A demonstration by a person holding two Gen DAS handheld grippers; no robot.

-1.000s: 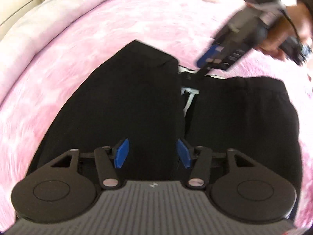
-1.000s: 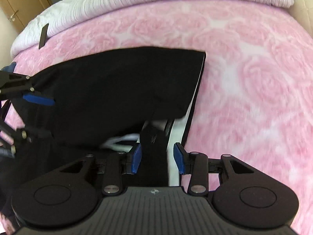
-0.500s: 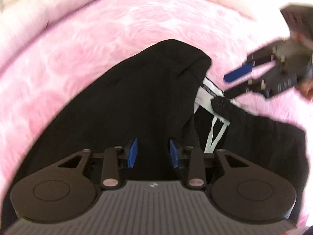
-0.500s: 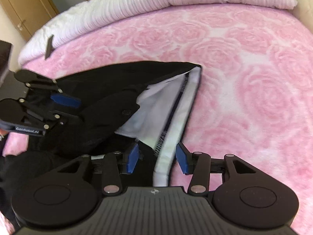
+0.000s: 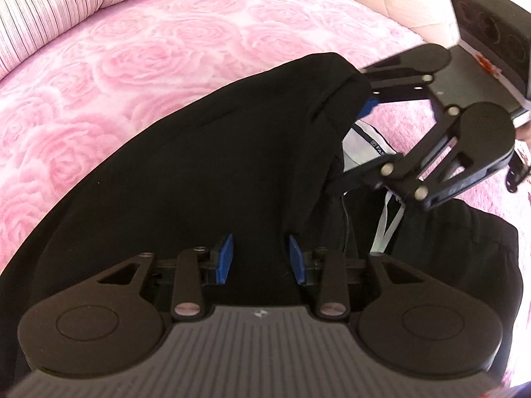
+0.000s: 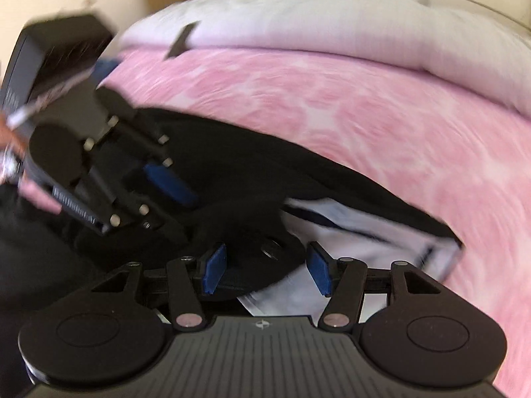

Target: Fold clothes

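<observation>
Black trousers (image 5: pixel 205 172) with a white inner lining (image 6: pixel 358 232) lie bunched on the pink rose-patterned bed cover (image 5: pixel 139 66). The left hand-held gripper (image 5: pixel 260 258) tilts steeply down, its jaws just opened a little, black cloth between the blue pads; whether they pinch it I cannot tell. The right hand-held gripper (image 6: pixel 267 268) angles down over the waistband, jaws just widened, released.

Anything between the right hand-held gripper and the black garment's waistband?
Nothing visible. The right hand-held gripper, jaws just opening, sits directly over the black garment at its waistband, on the pink blanket. The left hand-held gripper works off to the side.
</observation>
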